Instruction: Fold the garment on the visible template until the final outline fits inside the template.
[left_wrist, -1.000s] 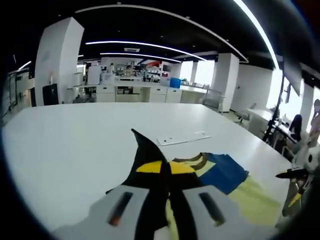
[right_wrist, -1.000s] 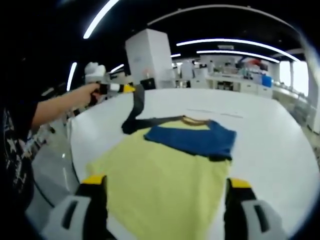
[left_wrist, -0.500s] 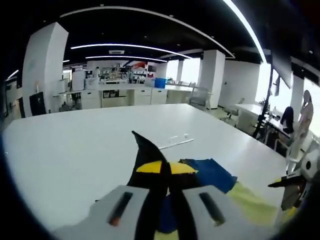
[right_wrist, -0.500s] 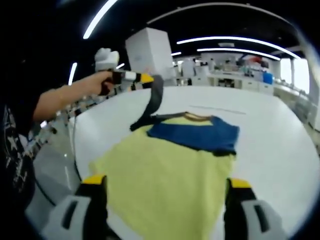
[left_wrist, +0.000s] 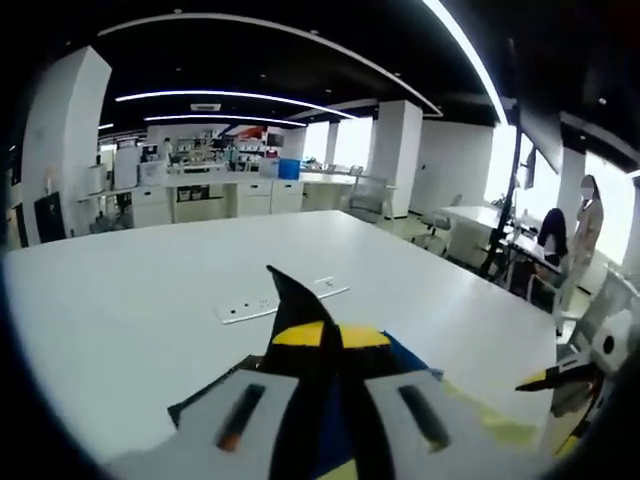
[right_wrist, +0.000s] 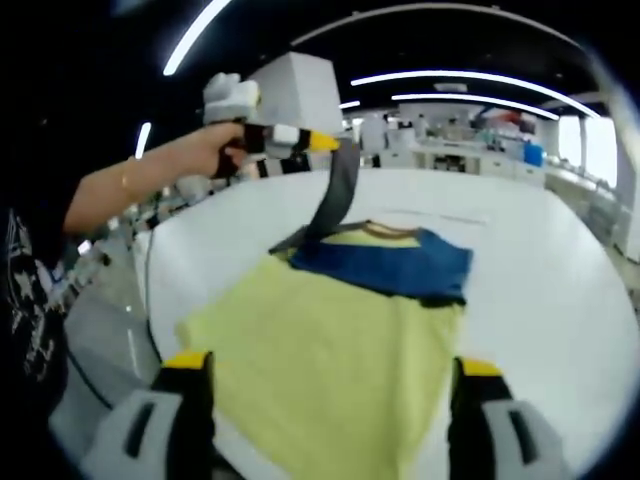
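Garment (right_wrist: 330, 350) spread flat on white desk (right_wrist: 540, 290), mostly pale yellow, with blue panel (right_wrist: 385, 268) folded across the collar end and brown collar (right_wrist: 388, 232) just beyond the blue. Dark sleeve (right_wrist: 335, 195) lifted clear of the desk at the garment's far corner, hanging as a taut strip from the left gripper (right_wrist: 325, 143) above it. Left gripper pressed together on that sleeve, yellow tips pinching the dark cloth; held in a hand (right_wrist: 215, 150) with a bare forearm reaching in over the desk edge beside the garment. Same pinch seen in the left gripper view: left gripper (left_wrist: 332, 335) closed, dark sleeve (left_wrist: 292, 305) rising as a point between the yellow tips, blue and yellow cloth of the garment (left_wrist: 470, 415) just under them. White power strip (left_wrist: 280, 300) lying on the desk (left_wrist: 120, 300) beyond the sleeve, apart from the garment. Right gripper (right_wrist: 325, 375) spread wide, its yellow-tipped jaws standing either side of the garment's near end, holding nothing; whether touching the cloth cannot be told. Right gripper (left_wrist: 560, 380) also at the edge of the left gripper view, beside the garment's yellow part. Template outline not discernible around the garment. Person (left_wrist: 580, 235) standing well beyond the desk, near windows.
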